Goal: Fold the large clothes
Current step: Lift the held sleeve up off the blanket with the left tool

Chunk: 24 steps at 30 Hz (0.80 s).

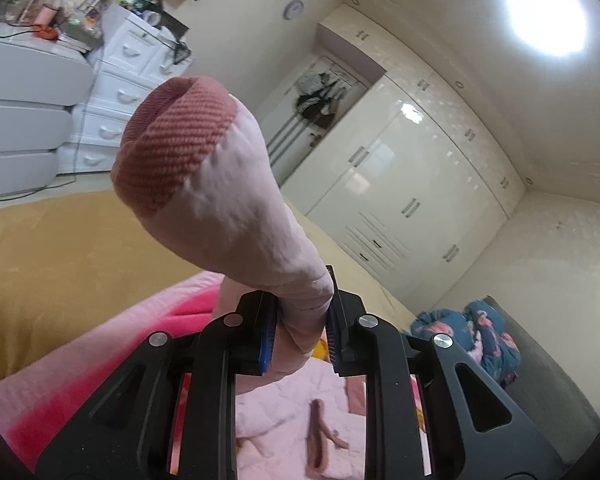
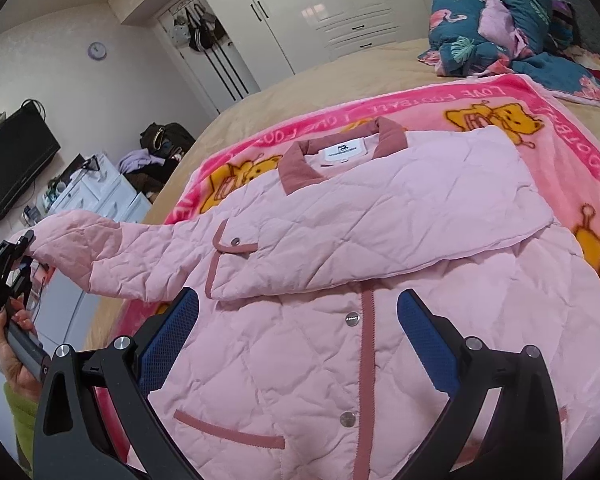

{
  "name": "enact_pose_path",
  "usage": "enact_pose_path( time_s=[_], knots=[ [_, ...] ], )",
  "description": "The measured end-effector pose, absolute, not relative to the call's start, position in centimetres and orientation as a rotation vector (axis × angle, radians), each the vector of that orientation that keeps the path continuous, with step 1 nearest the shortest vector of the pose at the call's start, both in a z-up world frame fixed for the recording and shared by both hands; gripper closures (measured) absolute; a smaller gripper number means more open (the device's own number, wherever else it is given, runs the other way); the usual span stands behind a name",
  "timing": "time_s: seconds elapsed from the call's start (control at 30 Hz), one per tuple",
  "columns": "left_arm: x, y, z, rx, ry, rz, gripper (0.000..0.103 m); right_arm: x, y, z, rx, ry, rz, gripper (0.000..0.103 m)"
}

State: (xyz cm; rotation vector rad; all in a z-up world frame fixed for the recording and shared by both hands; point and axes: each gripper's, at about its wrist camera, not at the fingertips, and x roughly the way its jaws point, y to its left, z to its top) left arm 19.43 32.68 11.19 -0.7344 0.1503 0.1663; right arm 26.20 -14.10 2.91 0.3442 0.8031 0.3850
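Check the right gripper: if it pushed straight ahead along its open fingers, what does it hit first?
Most likely the pink quilted jacket spread on the cartoon blanket. The right gripper is open, angled down at the jacket's snap-button front, nothing between. Exact contact point is uncertain, since depth is hard to judge here.

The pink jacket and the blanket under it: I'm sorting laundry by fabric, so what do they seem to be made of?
The pink jacket looks like thin, smooth woven synthetic over padding: diamond quilting, fine creases. Its cuff is ribbed knit, dusty rose. The blanket looks like plush printed fleece, judging by its fuzzy nap.
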Motion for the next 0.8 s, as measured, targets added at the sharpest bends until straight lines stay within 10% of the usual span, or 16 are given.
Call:
enact_pose_path(
  time_s=[0.8],
  knots=[
    [23.8,17.3,12.7,-0.457,0.264,-0.251,0.090,25.5,-18.8,1.1,0.447,0.826,0.357,0.004]
  ],
)
